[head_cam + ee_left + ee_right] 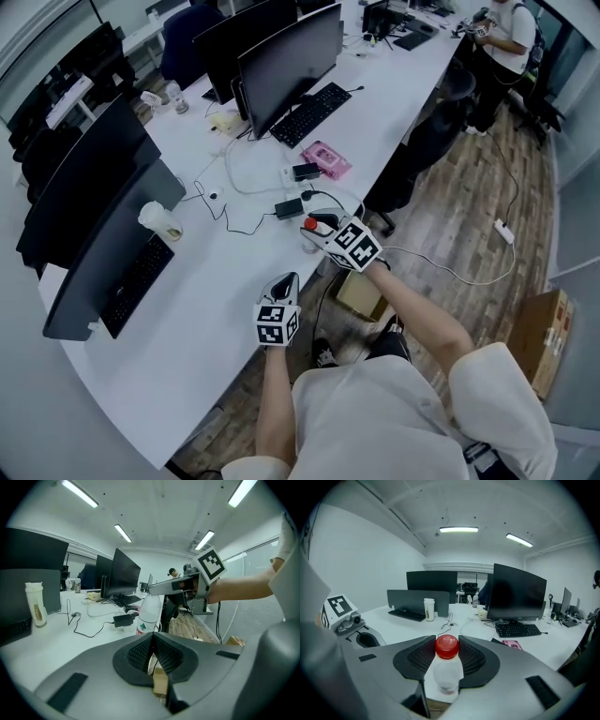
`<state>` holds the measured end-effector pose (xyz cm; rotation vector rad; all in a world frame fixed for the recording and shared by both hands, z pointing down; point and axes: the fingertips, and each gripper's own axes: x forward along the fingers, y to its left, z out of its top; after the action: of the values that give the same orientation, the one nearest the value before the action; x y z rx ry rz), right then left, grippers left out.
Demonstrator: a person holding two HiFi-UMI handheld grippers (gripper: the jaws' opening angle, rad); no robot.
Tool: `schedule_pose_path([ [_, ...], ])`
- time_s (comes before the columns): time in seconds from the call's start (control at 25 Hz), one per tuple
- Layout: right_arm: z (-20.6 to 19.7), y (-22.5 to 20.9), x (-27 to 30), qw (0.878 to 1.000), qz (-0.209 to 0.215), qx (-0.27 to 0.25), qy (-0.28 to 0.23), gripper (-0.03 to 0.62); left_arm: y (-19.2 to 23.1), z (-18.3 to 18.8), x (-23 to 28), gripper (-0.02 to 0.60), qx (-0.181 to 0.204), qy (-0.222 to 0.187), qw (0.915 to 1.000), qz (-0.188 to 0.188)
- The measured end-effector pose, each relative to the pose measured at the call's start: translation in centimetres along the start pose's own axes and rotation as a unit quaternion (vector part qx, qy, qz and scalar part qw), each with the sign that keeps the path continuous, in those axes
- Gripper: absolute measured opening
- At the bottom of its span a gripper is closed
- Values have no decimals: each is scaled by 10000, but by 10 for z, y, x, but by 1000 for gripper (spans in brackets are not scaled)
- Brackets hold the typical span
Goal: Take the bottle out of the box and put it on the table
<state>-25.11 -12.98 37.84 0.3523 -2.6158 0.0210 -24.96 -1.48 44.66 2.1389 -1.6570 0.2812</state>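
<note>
While right gripper [447, 643] clamps red-capped bottle [448, 674], left gripper [153, 637] closed empty, label [142, 629] unreadable.

A clear bottle [447, 674] with a red cap [446, 647] is clamped between the right gripper's [446, 654] jaws, above the white table [393, 620].

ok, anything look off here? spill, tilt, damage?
Nothing stands out. The bottle is capped and roughly upright between the pads of the right hand-held gripper, near the edge of the table, with no spill visible. The loose cables on the table look like ordinary desk clutter.
</note>
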Motion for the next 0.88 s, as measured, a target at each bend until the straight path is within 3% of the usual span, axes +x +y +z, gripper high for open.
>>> schedule_pose_path([
  [0.4,1,-23,23,9991,-319,255,114,179,12,-6,-19,14,-187,-3,9998,88],
  [0.68,7,-33,28,9967,-528,572,-240,184,5,-23,-12,14,-385,33,9991,-171],
  [0.88,28,-36,1,9915,-647,856,-737,213,-7,-23,-18,14,-389,27,9991,-194],
])
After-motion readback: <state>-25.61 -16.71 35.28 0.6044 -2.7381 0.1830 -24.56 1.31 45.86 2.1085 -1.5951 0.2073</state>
